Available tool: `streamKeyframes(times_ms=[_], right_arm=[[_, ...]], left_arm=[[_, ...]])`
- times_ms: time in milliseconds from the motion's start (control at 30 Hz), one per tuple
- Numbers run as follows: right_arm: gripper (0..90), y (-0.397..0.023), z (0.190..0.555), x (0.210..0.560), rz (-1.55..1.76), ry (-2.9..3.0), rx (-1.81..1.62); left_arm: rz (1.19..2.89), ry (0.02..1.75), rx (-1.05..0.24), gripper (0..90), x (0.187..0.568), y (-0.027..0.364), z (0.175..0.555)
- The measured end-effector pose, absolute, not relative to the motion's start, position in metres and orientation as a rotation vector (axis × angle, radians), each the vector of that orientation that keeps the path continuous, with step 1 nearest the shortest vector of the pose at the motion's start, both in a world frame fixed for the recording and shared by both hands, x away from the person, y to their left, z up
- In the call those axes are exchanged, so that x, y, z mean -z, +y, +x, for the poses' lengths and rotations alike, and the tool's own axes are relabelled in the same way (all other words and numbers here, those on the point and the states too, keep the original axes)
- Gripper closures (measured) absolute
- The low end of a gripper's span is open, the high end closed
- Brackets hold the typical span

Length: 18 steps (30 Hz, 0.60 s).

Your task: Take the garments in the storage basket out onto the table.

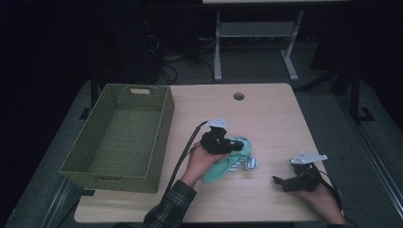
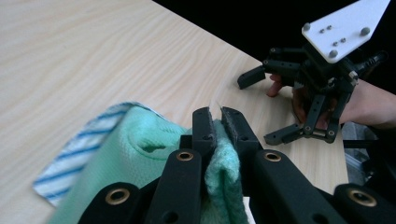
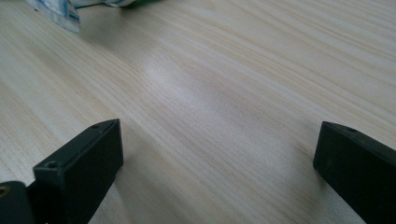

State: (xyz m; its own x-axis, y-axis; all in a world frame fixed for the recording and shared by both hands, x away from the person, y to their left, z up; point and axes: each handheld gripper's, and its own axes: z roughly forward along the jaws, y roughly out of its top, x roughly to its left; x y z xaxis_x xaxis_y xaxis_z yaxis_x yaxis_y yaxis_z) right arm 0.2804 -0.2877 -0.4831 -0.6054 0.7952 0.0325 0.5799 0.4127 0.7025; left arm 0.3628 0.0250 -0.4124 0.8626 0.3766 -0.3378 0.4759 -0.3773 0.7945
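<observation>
A mint green cloth point(image 1: 217, 172) lies crumpled on the wooden table point(image 1: 266, 114), with a blue-and-white striped cloth point(image 1: 250, 163) tucked against it. My left gripper point(image 1: 237, 145) is over the pile, shut on a fold of the green cloth. In the left gripper view, both jaws pinch the green cloth point(image 2: 140, 149) between the left gripper's point(image 2: 215, 116) tips, and the striped cloth point(image 2: 70, 168) pokes out beneath. My right gripper point(image 1: 280, 183) rests near the table's front right, open and empty. It appears as the right gripper point(image 2: 264, 107) across the table and, in its own view, as the right gripper point(image 3: 219, 172) with jaws wide apart.
A green woven basket point(image 1: 164, 123) with nothing in it stands on the table's left side. A round cable hole point(image 1: 238, 96) sits near the far edge. A corner of the striped cloth point(image 3: 60, 11) shows ahead of the right gripper. Bare wood lies between the two grippers.
</observation>
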Motion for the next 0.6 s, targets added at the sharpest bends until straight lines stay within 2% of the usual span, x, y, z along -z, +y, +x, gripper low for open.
streamKeyframes(times_ms=[333,600], right_arm=[[1.2,-0.288,0.280,0.483,1.191,2.367,-0.994],[1.2,-0.288,0.280,0.483,1.192,2.366,-0.994]], left_arm=[[2.041,0.639,0.115,82.3,0.429,0.023,0.359],[2.065,0.623,0.055,66.6,0.415,0.031,0.357]])
